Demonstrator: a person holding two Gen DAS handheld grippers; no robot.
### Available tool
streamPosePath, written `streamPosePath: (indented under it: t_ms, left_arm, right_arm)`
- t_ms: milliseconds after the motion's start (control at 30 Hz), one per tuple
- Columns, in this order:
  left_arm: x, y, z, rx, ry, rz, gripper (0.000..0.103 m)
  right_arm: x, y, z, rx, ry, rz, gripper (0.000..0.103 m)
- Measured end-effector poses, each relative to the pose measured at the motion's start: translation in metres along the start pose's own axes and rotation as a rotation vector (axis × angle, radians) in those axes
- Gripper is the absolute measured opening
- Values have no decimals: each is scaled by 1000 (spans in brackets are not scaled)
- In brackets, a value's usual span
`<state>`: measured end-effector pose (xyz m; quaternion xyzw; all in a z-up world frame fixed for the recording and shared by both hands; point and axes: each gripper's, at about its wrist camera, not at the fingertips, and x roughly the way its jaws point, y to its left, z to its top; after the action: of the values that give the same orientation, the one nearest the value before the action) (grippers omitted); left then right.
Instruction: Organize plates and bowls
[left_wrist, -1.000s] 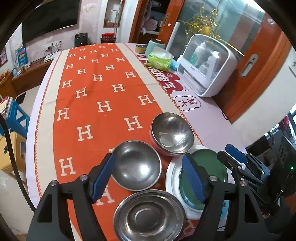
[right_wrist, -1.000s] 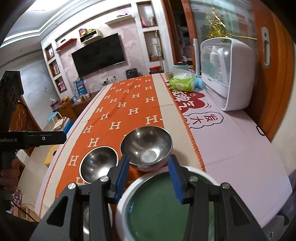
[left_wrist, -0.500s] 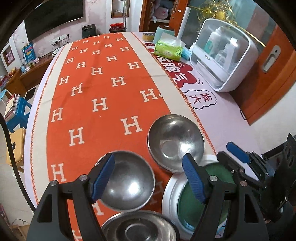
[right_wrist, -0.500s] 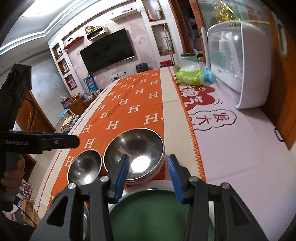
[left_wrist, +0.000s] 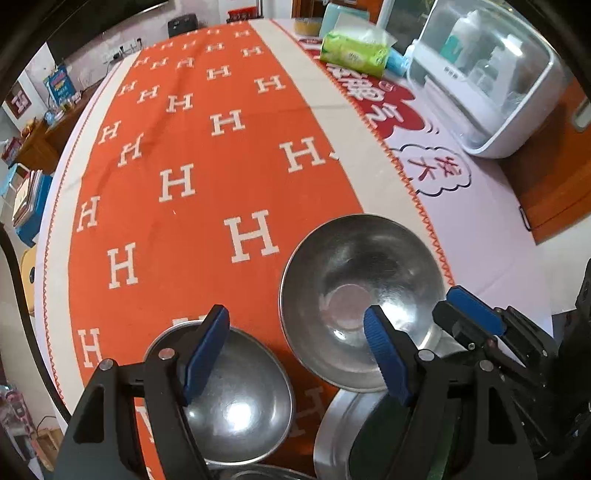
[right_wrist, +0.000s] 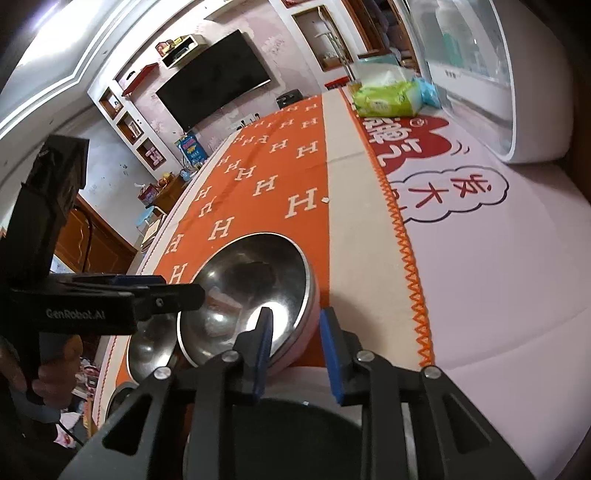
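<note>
A large steel bowl (left_wrist: 360, 291) with a pink outside sits on the orange cloth; it also shows in the right wrist view (right_wrist: 255, 291). A smaller steel bowl (left_wrist: 240, 402) lies to its left, seen too in the right wrist view (right_wrist: 147, 345). A white plate with a green centre (left_wrist: 340, 428) lies below the large bowl. My left gripper (left_wrist: 295, 354) is open, above the two bowls. My right gripper (right_wrist: 295, 350) is open, its fingers either side of the large bowl's near rim, over the plate (right_wrist: 295, 373).
A third steel bowl's rim (left_wrist: 258, 472) peeks in at the bottom. A white dish cabinet (left_wrist: 487, 74) stands at the far right, a green tissue pack (left_wrist: 354, 51) beyond it. The table's right edge (left_wrist: 532, 295) is near.
Both grippers have moved forward and lower towards the large bowl. The right gripper's fingers have come around the bowl's near rim. The bowls have not moved.
</note>
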<state>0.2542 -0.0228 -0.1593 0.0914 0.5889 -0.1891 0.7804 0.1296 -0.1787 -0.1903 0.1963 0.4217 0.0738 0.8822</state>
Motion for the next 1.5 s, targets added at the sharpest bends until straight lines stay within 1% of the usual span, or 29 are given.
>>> streamPosePath:
  t_ms: [100,200,267,367,400,433,533,600,667,767,967,1200,1367,1500]
  left_arm:
    - [10,-1,6,9,20,7,72]
    - [21,-2,12,7,50,19,65]
    - [29,-1,13,-6,78,9,54]
    - [37,0,13,-27,110,-12,42]
    - [40,0,13,-35,115,-9,41]
    - [41,0,12,-42,116,-12,41]
    - [44,1,13,-64,128,-50,31]
    - [45,1,14,-63,128,-41,28]
    - [47,-1,15,-59,124,-24,20]
    - [47,1,16,-68,126,-27,16]
    - [43,4,15,-80,111,-42,14]
    - [27,8,12,-85,83,-53,14]
    - [6,15,7,-137,11,-99,14]
    - [-7,16,4,-147,-32,-108,14]
  right_arm:
    - [8,-11,3,33,27,38,23]
    - [12,-15,5,44,33,66,22]
    - [15,-15,7,41,37,73,21]
    - [18,-15,8,45,47,79,19]
    - [18,-15,8,45,44,80,19]
    - [19,-16,8,45,44,82,19]
    - [20,-16,9,45,43,81,18]
    - [20,-17,9,51,40,81,18]
    - [20,-18,9,55,38,82,18]
    - [20,-18,9,55,38,79,17]
    - [21,-18,10,53,45,55,15]
    - [16,-13,12,43,41,37,12]
    - [7,-8,14,26,14,38,11]
    - [-1,-2,16,14,-15,47,10]
